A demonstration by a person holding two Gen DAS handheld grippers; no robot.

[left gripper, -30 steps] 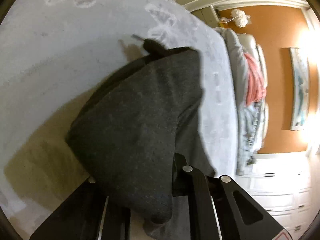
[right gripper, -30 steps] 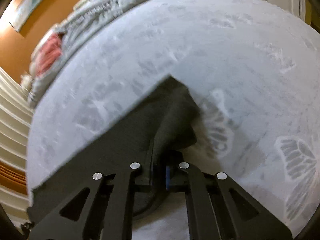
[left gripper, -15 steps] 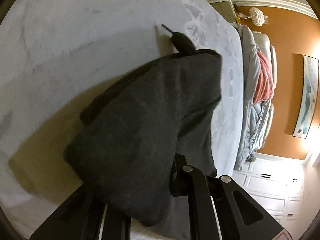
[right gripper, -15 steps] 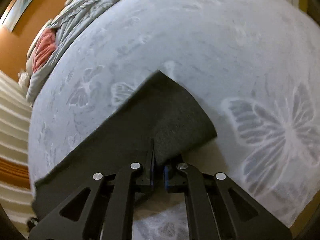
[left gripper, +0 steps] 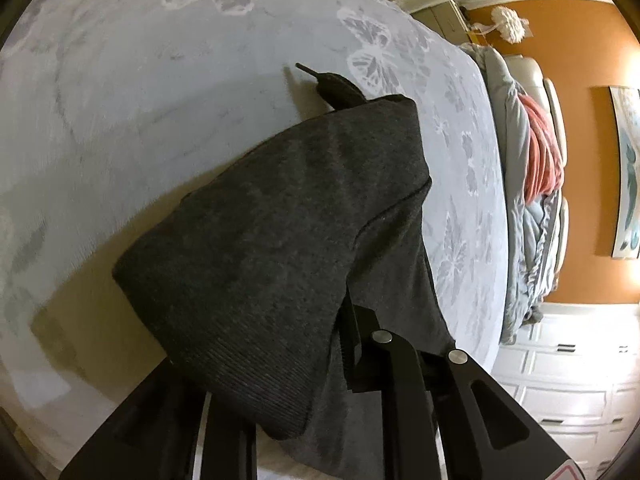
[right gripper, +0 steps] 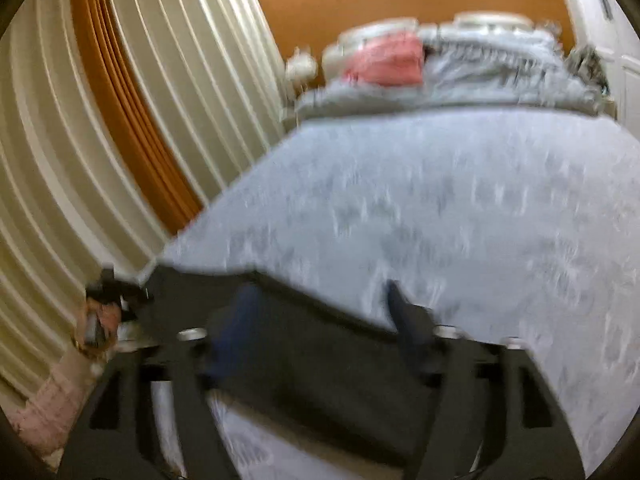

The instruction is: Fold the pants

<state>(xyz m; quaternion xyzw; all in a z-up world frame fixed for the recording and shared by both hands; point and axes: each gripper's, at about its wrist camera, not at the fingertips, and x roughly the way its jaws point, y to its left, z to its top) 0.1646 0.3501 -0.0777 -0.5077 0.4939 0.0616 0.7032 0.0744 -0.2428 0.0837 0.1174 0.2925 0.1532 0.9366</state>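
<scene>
On the pale grey butterfly-patterned bedspread (left gripper: 168, 92) lie the dark charcoal knit pants (left gripper: 280, 240), folded over, one ribbed end bunched up between the fingers of the left gripper (left gripper: 320, 364), whose jaws are easing apart with the cloth between them and draped over one finger. From the blurred right-hand view, the right gripper (right gripper: 320, 320) has its jaws spreading wide, nothing between them, the pants (right gripper: 320, 360) lying flat below. Beyond, a rumpled grey duvet (right gripper: 500, 76) and pink blanket (right gripper: 384, 64)
</scene>
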